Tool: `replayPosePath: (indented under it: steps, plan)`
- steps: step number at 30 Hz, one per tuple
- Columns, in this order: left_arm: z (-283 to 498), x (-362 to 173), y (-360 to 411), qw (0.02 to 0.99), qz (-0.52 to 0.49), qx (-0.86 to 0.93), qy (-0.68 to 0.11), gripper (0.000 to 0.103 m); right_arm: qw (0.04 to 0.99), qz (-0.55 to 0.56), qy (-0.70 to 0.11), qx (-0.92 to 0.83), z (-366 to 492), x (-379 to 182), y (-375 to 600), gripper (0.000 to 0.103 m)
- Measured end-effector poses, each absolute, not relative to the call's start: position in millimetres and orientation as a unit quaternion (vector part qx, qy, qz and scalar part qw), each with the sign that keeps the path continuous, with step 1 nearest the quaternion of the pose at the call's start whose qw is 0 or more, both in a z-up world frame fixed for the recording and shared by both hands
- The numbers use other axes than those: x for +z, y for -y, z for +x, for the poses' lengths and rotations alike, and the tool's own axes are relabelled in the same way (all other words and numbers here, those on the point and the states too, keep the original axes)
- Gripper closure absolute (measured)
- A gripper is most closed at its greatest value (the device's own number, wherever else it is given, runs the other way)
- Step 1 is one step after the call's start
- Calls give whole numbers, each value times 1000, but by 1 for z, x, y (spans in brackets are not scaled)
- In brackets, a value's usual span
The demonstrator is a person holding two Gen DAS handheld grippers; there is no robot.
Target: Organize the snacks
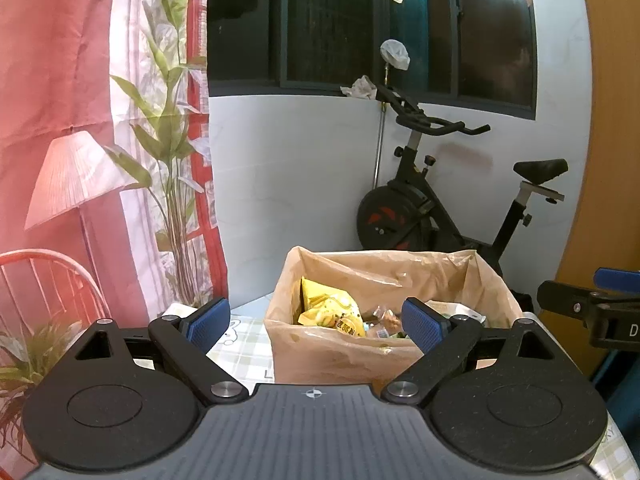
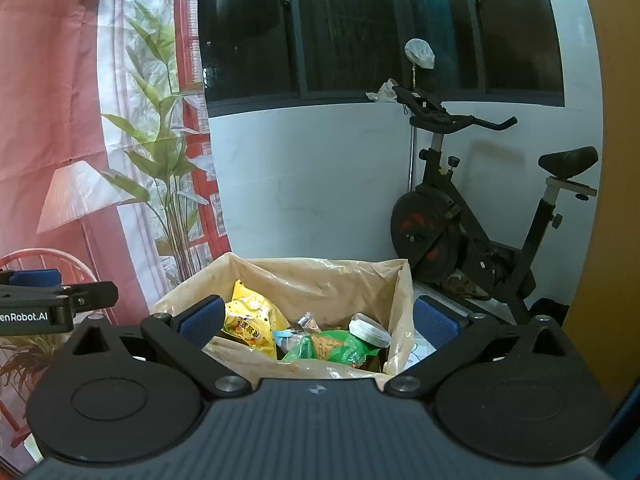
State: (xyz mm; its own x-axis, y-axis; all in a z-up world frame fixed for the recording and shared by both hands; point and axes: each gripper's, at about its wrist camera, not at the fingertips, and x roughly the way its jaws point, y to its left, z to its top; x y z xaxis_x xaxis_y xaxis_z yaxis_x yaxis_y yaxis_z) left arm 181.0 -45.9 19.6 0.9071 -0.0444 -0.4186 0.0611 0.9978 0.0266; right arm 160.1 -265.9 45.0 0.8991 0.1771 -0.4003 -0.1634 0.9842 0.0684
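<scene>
White wall, a dark window and a black exercise bike (image 2: 472, 216) fill the background, with a printed curtain (image 1: 120, 120) of leaves and a lamp at the left. Nearer the cameras, a desk (image 1: 244, 344) under a pale checked cloth carries an open brown paper bag (image 1: 340, 356).

Both grippers hover above the near side of the bag, holding nothing and touching nothing. The left gripper (image 1: 318, 322) has its blue pads spread wide apart; in its own view the bag's mouth sits between them. The right gripper (image 2: 318, 318) is equally wide open, its pads framing the bag from directly above the near edge.

Inside the bag lie mixed snacks: a yellow snack packet (image 2: 250, 318) standing against the left wall, a green packet (image 2: 332, 346) lying across the middle, a white lidded cup (image 2: 370, 330) tilted beside it, and a small clear-wrapped item (image 2: 306, 322) between them. The bag's rim is crumpled and folded outward.

Lower contents are hidden by the bag's front wall and the gripper bodies. Printing on the packets is too small to read.
</scene>
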Motion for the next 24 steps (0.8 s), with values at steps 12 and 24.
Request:
replayPosePath:
  steps: [12,24]
  plan:
    - [182,19,42,976,14,-18,-218,9,975,15,-205,88,157,45,267,1]
    - [181,19,41,975,6,-7,-221,9,975,21,-204,91,157,46,272,1]
